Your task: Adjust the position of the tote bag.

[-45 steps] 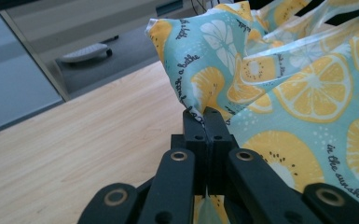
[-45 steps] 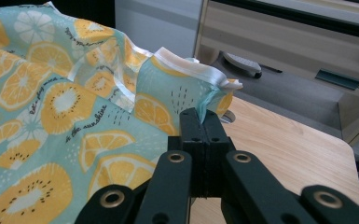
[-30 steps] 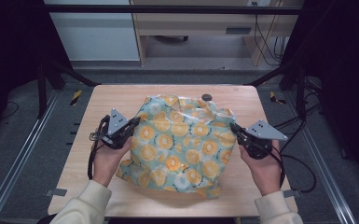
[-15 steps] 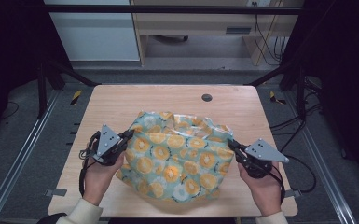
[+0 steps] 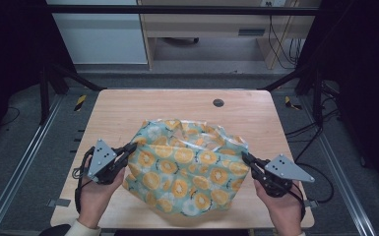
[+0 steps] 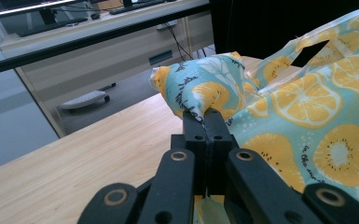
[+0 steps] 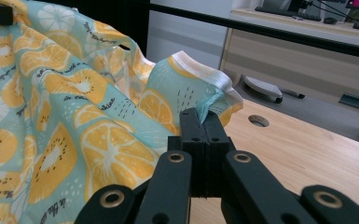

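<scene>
The citrus-print plastic bag point(image 5: 187, 169) lies crumpled at lower centre of the tabletop point(image 5: 128, 105), stretched between both tongs — its long axis running left to right. The left tongs point(image 5: 129, 148) pinch its left edge; the right tongs point(image 5: 246, 158) pinch its right edge, jaws closed on film. Each hand sits equally near, so any spreading likely pulls outward along that axis.
</scene>
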Motion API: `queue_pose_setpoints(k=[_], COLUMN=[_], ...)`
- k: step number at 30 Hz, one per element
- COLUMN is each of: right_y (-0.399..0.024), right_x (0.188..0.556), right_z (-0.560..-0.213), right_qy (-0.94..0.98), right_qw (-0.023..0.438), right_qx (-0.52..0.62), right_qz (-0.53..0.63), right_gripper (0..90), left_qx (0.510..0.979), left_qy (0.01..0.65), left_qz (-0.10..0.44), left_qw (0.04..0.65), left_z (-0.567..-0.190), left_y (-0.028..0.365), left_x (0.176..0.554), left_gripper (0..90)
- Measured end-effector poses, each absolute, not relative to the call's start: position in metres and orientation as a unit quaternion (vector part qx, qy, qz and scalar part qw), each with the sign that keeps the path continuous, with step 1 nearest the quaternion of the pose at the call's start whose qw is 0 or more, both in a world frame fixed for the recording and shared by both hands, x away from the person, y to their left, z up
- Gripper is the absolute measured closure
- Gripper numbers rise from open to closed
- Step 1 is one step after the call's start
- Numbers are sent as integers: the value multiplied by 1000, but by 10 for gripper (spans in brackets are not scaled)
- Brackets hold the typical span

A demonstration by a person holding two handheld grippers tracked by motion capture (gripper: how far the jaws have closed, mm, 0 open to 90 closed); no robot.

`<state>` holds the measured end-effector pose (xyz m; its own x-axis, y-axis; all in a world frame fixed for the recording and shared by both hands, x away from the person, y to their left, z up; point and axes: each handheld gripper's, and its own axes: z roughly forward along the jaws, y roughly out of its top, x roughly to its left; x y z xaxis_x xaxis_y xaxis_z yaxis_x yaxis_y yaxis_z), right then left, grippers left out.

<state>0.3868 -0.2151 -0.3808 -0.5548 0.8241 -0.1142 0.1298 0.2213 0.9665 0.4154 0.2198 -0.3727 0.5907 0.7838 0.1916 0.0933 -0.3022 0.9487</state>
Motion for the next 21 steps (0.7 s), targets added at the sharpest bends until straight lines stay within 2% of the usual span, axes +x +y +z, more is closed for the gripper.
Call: queue_pose_setpoints(k=[10,21], right_y=[-209,-210], right_x=[365,361], right_z=[-404,-428], right_qy=[723,729], right_qw=[308,281], right_qx=[324,333], right_qz=[527,529], right_gripper=[900,900], left_qx=[743,762], left_qy=[294,288], left_qz=[328,307], left_qw=[503,492], left_z=[-401,-423], left_y=[234,237], left_x=[393,387], left_gripper=[900,900])
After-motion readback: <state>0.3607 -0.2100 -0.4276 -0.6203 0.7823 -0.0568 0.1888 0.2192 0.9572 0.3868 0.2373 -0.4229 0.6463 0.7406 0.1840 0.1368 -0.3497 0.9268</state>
